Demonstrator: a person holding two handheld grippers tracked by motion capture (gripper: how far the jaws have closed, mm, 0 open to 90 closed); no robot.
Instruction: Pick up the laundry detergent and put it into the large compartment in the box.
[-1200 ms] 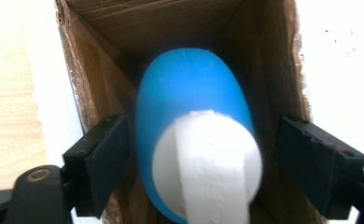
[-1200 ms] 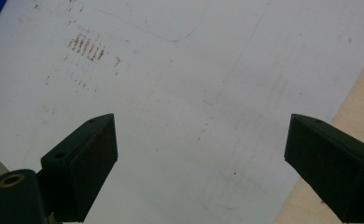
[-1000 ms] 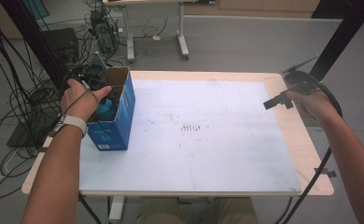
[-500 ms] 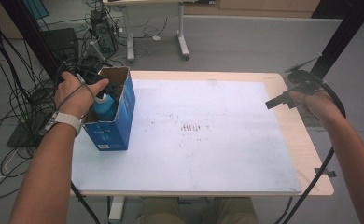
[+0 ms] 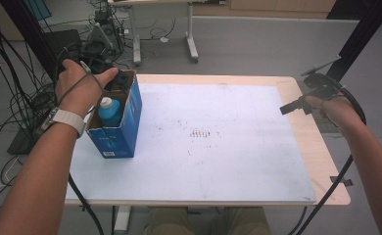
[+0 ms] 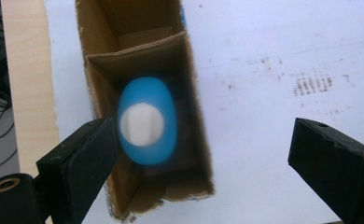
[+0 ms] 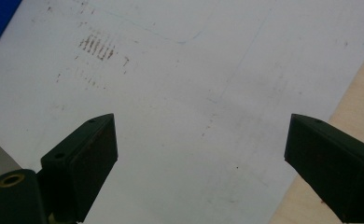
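left tool is released, its jaws just opened, directly above the blue bottle standing in the box; placing looks done. right tool idle, released. next: likely pull clear.

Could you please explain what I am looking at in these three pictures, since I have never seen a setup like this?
There is no machine here: a person stands at a table holding a hand-held gripper in each hand. The high view looks down from above. The other two pictures come from small cameras riding on each gripper, looking along its two black jaws.

On the white sheet stands an open blue carton, and inside it is a blue bottle with a white cap. The left gripper hangs above the carton; its jaws have just been opening, they stand wide apart, and the bottle sits below them, not gripped. The right gripper, at the table's right edge, is open too, with nothing between its jaws.
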